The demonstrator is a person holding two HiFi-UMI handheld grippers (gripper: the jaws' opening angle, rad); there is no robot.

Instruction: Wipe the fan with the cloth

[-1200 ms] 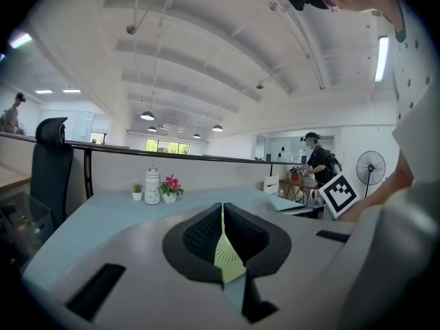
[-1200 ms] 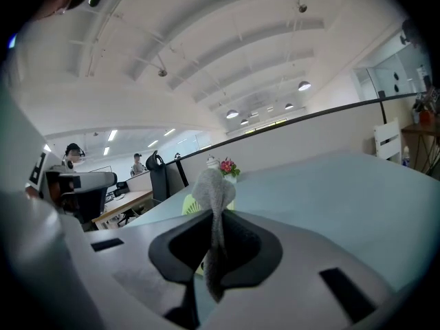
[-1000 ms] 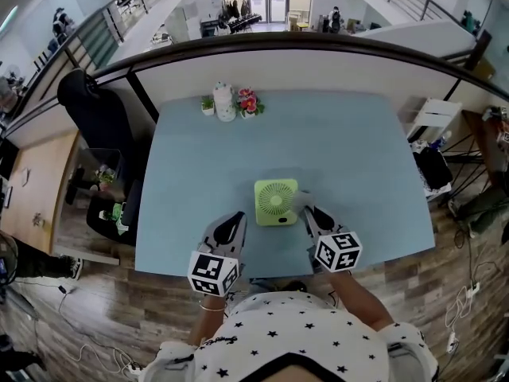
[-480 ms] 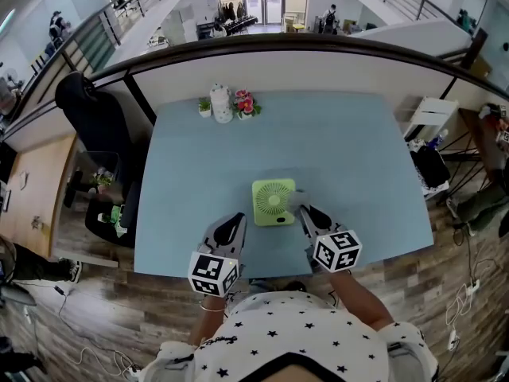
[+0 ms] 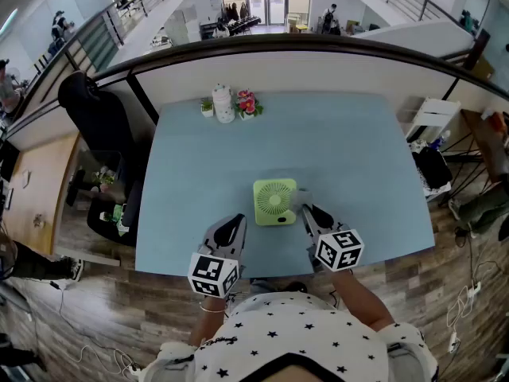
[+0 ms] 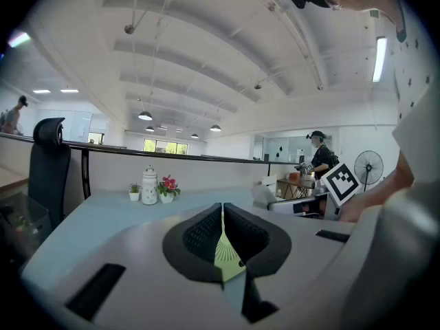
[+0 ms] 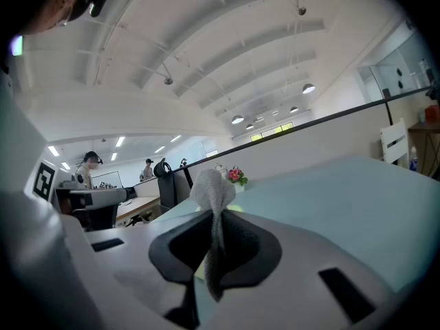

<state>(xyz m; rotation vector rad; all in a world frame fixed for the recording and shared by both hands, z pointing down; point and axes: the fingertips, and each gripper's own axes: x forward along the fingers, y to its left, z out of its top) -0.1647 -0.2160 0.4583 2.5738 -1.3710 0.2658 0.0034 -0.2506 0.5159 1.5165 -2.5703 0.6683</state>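
The fan [image 5: 276, 201] sat near the table's [image 5: 342, 142] front edge. The right gripper [image 5: 307, 212] was clamped on the cloth [image 7: 212, 192], which hid most of the fan in its own view. The left gripper [image 5: 234, 220] was closed and empty, with only a sliver of fan visible between its jaws.

Fan [image 5: 276, 201]: light green, square, round grille, on desk [image 5: 334, 142] near front edge. Cloth [image 7: 213, 188]: grey, bunched, pinched in right hand-held gripper [image 5: 308, 212], beside fan's right edge.
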